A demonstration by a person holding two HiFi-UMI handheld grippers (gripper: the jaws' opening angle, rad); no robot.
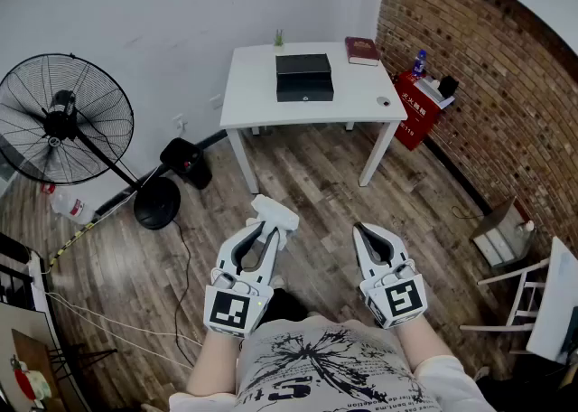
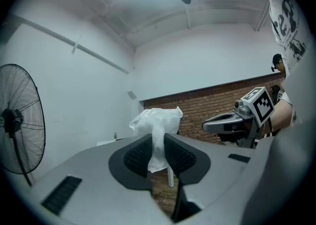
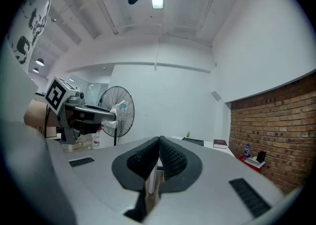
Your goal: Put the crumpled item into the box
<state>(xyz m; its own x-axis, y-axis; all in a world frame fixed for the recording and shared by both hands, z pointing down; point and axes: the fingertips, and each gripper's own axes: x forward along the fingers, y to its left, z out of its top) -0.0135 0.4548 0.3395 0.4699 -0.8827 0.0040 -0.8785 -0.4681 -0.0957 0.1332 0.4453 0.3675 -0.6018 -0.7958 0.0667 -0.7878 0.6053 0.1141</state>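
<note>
My left gripper (image 1: 265, 228) is shut on a crumpled white item (image 1: 275, 216), held level above the wood floor. In the left gripper view the crumpled item (image 2: 157, 123) is pinched between the dark pads and bulges out past the tips. My right gripper (image 1: 365, 232) is shut with nothing in it, level beside the left one. The black box (image 1: 304, 77) stands with its lid down on a white table (image 1: 257, 92) some way ahead. The right gripper view shows its jaws (image 3: 159, 143) meeting at the tips, with the box (image 3: 193, 141) far off.
A dark red book (image 1: 362, 50) lies on the table's far right corner. A big floor fan (image 1: 65, 123) stands at the left, with cables on the floor. A red cabinet (image 1: 416, 110) stands against the brick wall (image 1: 488, 85), and a folding chair (image 1: 519, 297) is at the right.
</note>
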